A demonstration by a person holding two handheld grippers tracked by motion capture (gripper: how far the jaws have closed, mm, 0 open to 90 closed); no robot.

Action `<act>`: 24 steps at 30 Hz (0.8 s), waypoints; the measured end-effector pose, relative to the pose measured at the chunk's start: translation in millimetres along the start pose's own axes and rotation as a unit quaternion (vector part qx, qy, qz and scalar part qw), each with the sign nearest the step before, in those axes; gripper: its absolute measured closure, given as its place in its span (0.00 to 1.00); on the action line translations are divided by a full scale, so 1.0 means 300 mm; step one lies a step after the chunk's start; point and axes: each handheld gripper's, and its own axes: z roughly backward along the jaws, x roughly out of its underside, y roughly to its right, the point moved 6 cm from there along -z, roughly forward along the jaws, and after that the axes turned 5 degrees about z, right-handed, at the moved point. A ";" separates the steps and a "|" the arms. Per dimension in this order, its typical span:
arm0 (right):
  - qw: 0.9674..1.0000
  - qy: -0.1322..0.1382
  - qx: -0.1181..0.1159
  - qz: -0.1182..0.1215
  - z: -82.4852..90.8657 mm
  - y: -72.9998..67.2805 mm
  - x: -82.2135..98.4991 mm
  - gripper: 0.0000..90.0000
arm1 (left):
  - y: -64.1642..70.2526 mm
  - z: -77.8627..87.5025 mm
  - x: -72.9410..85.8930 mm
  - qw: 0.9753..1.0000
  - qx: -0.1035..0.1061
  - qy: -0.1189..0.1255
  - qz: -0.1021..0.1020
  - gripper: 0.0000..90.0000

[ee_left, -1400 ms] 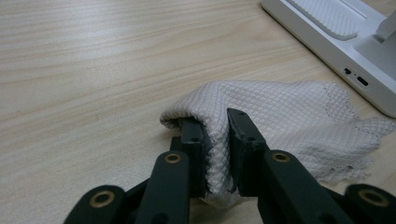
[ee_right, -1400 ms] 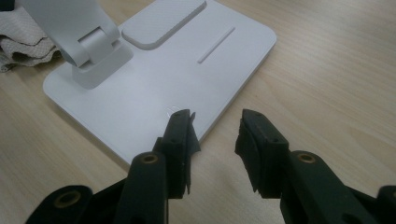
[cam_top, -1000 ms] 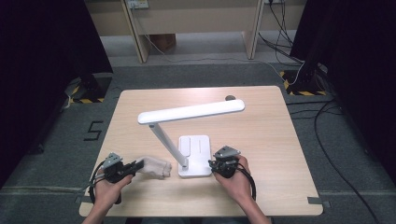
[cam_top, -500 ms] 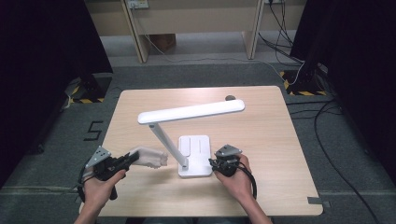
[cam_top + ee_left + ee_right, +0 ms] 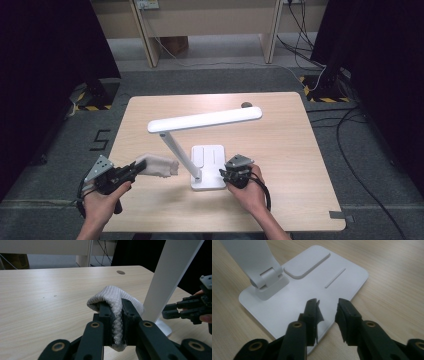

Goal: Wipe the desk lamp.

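Beside the lamp, your left gripper clamps the cloth; your right gripper, jaws just narrowing with nothing between them, sits over the base—wiping the arm could tip it.

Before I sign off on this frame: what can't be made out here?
- Left gripper view: the fingers cover the middle of the cloth; the lamp arm is cut off at the top edge.
- Right gripper view: the lamp base's near edge is hidden behind the fingers.
- High view: the small dark spot is too small to identify.

Even overhead light, dark room edges, soft shadows, near jaws blurred
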 end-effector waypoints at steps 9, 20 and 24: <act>1.000 -0.006 -0.004 0.010 -0.015 -0.015 0.004 1.00 | 0.017 0.005 -0.074 1.000 0.010 0.014 -0.017 0.89; 1.000 -0.022 -0.008 0.012 -0.034 -0.022 0.026 1.00 | 0.054 0.020 -0.119 0.999 0.020 0.028 -0.025 0.89; 1.000 -0.022 -0.011 0.017 -0.039 -0.027 0.016 1.00 | 0.063 0.034 -0.144 0.999 0.020 0.033 -0.033 0.89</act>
